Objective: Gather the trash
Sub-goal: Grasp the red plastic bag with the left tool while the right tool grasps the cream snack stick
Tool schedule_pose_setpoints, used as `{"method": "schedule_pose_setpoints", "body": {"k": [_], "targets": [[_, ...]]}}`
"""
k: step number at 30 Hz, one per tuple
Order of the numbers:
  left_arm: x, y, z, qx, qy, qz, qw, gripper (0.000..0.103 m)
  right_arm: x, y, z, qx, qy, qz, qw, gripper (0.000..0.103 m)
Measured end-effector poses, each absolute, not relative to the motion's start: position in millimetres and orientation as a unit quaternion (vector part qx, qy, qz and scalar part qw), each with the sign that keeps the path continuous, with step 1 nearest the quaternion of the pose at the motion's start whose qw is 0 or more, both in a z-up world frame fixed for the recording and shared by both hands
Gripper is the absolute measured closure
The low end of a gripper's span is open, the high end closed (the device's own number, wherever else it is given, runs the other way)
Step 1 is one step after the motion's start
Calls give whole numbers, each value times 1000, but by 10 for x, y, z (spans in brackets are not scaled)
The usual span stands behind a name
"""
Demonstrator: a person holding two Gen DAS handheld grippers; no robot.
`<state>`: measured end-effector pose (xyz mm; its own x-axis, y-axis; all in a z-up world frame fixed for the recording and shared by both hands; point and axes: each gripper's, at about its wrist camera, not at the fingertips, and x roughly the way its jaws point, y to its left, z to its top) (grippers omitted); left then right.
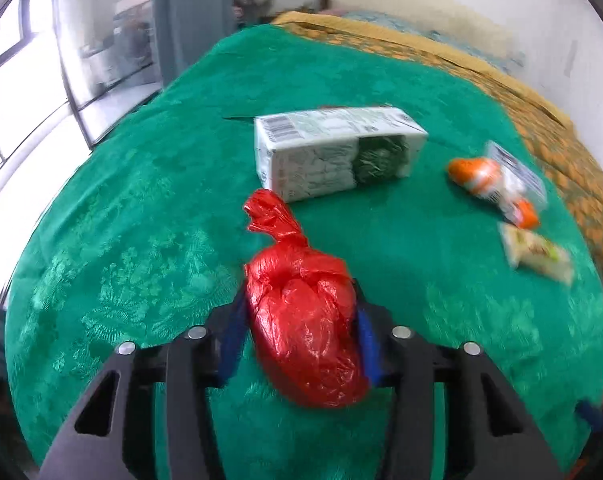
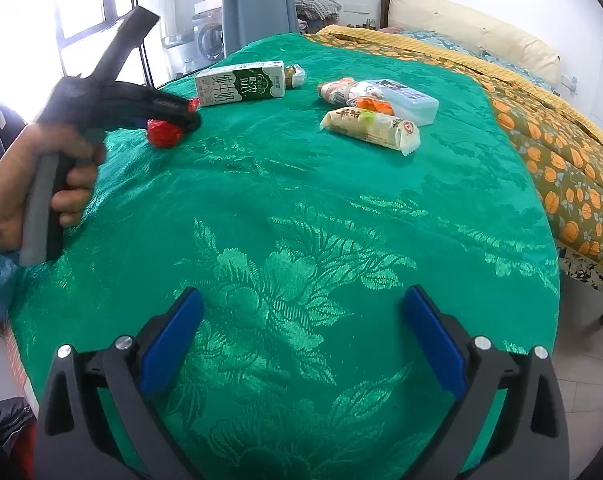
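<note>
My left gripper is shut on a knotted red plastic bag, its blue pads pressed against both sides, just above the green tablecloth. The right wrist view shows that gripper at the left with the red bag in it. A white and green milk carton lies beyond the bag, also in the right wrist view. My right gripper is open and empty over the near part of the cloth. Snack wrappers and an orange packet lie to the right.
A clear plastic box sits among the wrappers. A bed with an orange-patterned cover runs along the table's right side. Windows and a grey curtain stand behind the table.
</note>
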<state>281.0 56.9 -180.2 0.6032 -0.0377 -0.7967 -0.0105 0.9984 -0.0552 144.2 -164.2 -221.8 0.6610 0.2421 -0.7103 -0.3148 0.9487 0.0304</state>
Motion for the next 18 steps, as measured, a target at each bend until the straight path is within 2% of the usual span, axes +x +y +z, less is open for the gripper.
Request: {"method": "schedule_pose_setpoints", "body": {"k": [6, 9, 14, 18], "targets": [[2314, 387, -1676, 18, 444, -138, 885, 58, 1439, -1659, -2205, -46, 387, 157, 907, 6], [2128, 283, -1729, 38, 450, -182, 874, 55, 1485, -1668, -2190, -48, 395, 165, 903, 6], [2081, 318, -1840, 50, 442, -160, 881, 31, 1741, -1856, -2039, -48, 398, 161, 902, 6], [2093, 384, -1837, 44, 444, -148, 883, 26, 2124, -2019, -1903, -76, 391, 143, 906, 6]]}}
